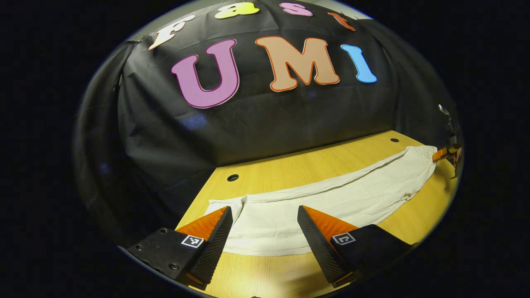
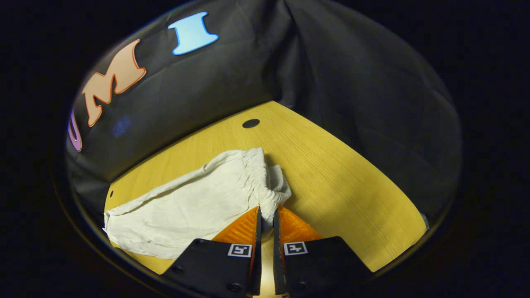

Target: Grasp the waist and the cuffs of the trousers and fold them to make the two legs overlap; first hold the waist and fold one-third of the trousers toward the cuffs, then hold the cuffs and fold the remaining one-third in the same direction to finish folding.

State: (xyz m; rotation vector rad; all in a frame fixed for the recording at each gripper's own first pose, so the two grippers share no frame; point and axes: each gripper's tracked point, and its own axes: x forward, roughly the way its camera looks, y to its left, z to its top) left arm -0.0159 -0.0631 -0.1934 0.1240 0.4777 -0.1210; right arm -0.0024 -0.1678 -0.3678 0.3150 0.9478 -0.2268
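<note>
Left gripper view showed the big wooden worktop (image 1: pixel 314 165) first, with the pale trousers (image 1: pixel 331 198) lying long and flat across it. They looked like one long strip, so the two legs seemed to lie one on top of the other already. That would mean the first step was done. The two fold-overs were not done yet: no part of the trousers was turned back toward the other end. So most of the job was left, I think.

The cuffs (image 1: pixel 232 207) were at the near end of that view, and the gathered waist (image 2: pixel 258 178) was at the far end, close to a small round hole (image 2: pixel 251 123) in the worktop.

The left gripper (image 1: pixel 265 229) was low over the cuff end and pointed along the trousers. Its jaws were wide apart, one on each side of the cloth, and they held nothing. I could not tell if the tips touched the cloth.

The right gripper (image 2: pixel 266 219) was low at the waist end and pointed toward the back wall. Its jaws were almost together, with a bunch of the waist cloth pinched between them. It looked ready to lift the waist and carry it toward the cuffs.
</note>
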